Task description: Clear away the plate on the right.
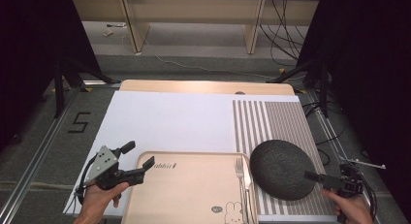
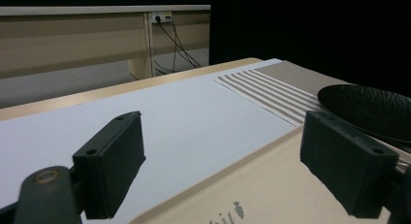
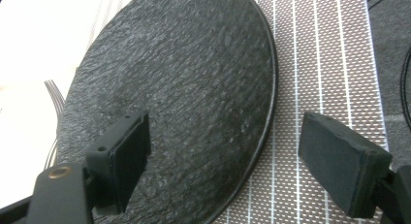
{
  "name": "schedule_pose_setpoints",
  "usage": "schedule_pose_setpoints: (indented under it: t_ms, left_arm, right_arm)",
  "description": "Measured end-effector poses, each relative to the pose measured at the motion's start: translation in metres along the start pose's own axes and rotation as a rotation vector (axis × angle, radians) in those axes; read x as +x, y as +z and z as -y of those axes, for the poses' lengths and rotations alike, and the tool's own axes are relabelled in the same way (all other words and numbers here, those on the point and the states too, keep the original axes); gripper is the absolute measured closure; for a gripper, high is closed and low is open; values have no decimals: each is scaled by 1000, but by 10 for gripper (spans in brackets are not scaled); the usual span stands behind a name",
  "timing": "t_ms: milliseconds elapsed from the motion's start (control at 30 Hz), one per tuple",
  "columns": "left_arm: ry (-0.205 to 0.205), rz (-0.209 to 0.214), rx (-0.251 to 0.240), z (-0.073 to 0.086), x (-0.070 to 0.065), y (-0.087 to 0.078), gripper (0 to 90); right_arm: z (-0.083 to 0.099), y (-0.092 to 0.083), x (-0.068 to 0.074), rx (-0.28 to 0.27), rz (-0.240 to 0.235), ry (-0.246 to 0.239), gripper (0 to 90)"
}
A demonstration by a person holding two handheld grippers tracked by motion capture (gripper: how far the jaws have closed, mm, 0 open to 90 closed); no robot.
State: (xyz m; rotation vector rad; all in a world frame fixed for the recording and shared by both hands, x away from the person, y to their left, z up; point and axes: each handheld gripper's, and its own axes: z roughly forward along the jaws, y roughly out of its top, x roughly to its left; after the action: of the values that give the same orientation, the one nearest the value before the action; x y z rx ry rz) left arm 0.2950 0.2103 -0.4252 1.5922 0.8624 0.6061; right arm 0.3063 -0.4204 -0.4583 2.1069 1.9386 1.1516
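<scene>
While poised over the near rim of the dark plate [image 1: 282,168], right gripper [image 1: 321,177] spread wide, one jaw above the plate's textured face, the other out over the striped mat [image 1: 271,118], rim between them but neither pad pressing on it as far as the right gripper view shows. Nothing clamped. Plate lying on the striped mat at the table's right, its left edge just beside the beige tray [image 1: 189,190], possibly overlapping the tray's right rim, where a fork [image 1: 240,171] rests.

Left gripper [image 1: 134,162] likewise wide open at the tray's far left corner, one jaw over the white sheet [image 1: 169,117], the other over the tray's rim; empty, and contact with the tray hard to tell from these angles.

Judged to be the approach stage: a grasp on the plate being lined up, not yet made. Next move likely to call for sliding the lower jaw under the thin rim, or settling both pads squarely across the edge, then closing firmly before any lift. Shallow, flat plate, so little lip to bite on; a skewed grip liable to slip or tilt the plate toward the fork.
</scene>
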Motion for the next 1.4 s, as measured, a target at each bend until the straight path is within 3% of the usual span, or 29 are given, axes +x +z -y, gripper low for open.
schedule_pose_setpoints:
  t_ms: [867,1400]
  left_arm:
    - [2,4,2,0,-2,0,156]
    - [5,7,3,0,-3,0,155]
  right_arm:
    - [-1,13,-5,43,-68,27,307]
    - [-1,16,-11,49,-98,93,438]
